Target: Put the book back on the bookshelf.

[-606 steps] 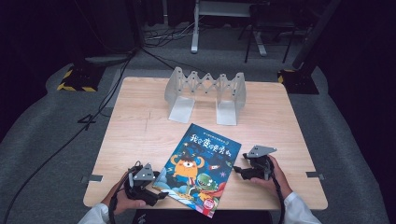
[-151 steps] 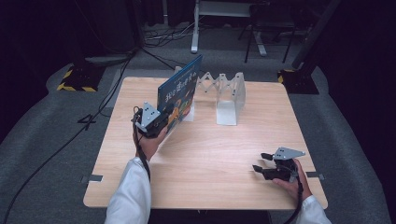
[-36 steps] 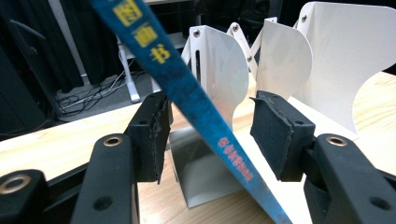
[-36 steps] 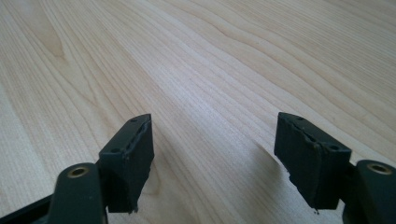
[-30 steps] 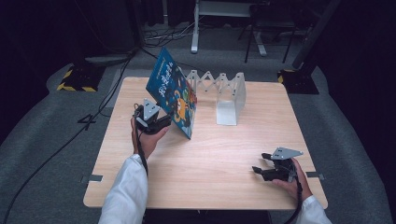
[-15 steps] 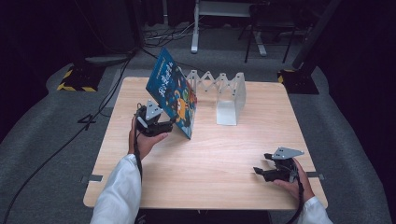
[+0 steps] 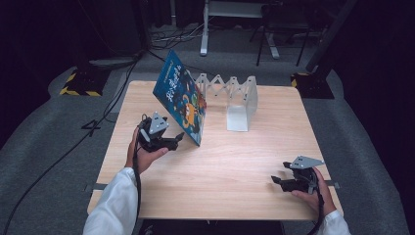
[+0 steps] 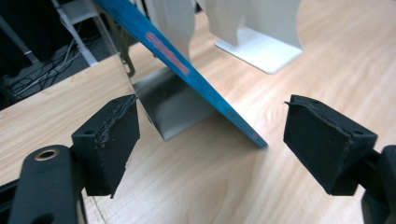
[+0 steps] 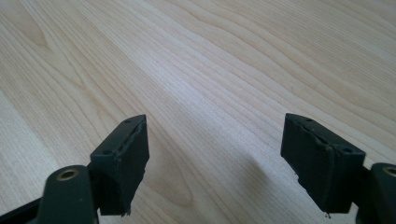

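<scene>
left gripper (image 7: 179, 139) jaws just opening, clear of the book (image 7: 182, 102), which leans tilted on the white rack (image 7: 234, 98) just ahead of its tips. back out straight, slowly; don't nudge the bottom corner. right gripper (image 7: 277, 179) open, idle.

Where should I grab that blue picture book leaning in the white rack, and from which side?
Take the blue picture book by its near lower edge, coming in level from the person's side, where the left gripper sits, fingers open astride it. The book tilts steeply against the white rack, so that thin edge juts free above the table; the far edge is likely blocked by the rack.
</scene>
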Available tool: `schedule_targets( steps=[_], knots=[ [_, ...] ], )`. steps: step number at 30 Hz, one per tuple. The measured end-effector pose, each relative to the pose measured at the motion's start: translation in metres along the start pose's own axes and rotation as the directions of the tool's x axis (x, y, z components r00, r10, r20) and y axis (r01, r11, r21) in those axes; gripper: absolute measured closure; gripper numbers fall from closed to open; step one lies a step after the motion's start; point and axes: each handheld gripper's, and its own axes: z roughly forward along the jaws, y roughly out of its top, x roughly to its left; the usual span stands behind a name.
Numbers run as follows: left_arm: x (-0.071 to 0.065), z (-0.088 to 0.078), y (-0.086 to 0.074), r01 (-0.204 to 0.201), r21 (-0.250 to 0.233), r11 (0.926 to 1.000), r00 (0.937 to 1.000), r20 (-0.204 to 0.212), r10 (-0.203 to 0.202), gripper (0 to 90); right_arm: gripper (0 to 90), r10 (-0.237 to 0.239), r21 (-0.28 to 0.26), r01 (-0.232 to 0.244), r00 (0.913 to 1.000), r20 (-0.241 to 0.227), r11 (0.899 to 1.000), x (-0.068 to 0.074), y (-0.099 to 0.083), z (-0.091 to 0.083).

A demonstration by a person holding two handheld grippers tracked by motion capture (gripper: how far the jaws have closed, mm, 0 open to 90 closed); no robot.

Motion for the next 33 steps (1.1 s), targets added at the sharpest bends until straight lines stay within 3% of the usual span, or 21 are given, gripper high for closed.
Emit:
schedule_targets(
  steps=[2,5,9,15,21,28,33],
  knots=[
    [-0.004,-0.004,-0.005,-0.034,0.028,0.999,0.9994,0.007,0.034,18.4,23.8,-0.014,0.003,0.014,0.9999,0.006,1.0,0.003,0.002,-0.002],
    [-0.008,-0.007,-0.009,-0.055,0.054,0.997,0.9984,-0.012,0.055,19.1,23.8,-0.016,0.006,0.016,0.9997,0.016,1.0,0.004,0.003,-0.004],
    [-0.015,-0.014,-0.02,-0.1,0.095,0.9905,0.9948,-0.014,0.101,19.0,23.7,-0.015,0.004,0.015,0.9996,0.023,1.0,0.006,0.002,-0.009],
    [-0.021,-0.024,-0.03,-0.135,0.094,0.9864,0.9906,-0.01,0.137,19.5,23.4,-0.013,0.004,0.013,0.999,0.043,1.0,0.007,0.003,-0.009],
    [-0.025,-0.031,-0.041,-0.136,0.1,0.9856,0.9904,-0.008,0.138,19.4,22.7,-0.024,0.008,0.024,0.9987,0.045,1.0,0.008,0.005,-0.009],
    [-0.029,-0.04,-0.057,-0.152,0.124,0.9807,0.9884,0.029,0.149,19.0,22.6,-0.042,0.017,0.041,0.9977,0.052,0.999,0.007,0.009,-0.01],
    [-0.03,-0.046,-0.071,-0.155,0.156,0.9755,0.988,0.026,0.152,18.8,22.6,-0.038,0.015,0.038,0.9975,0.059,0.999,0.005,0.007,-0.012]
  ],
)
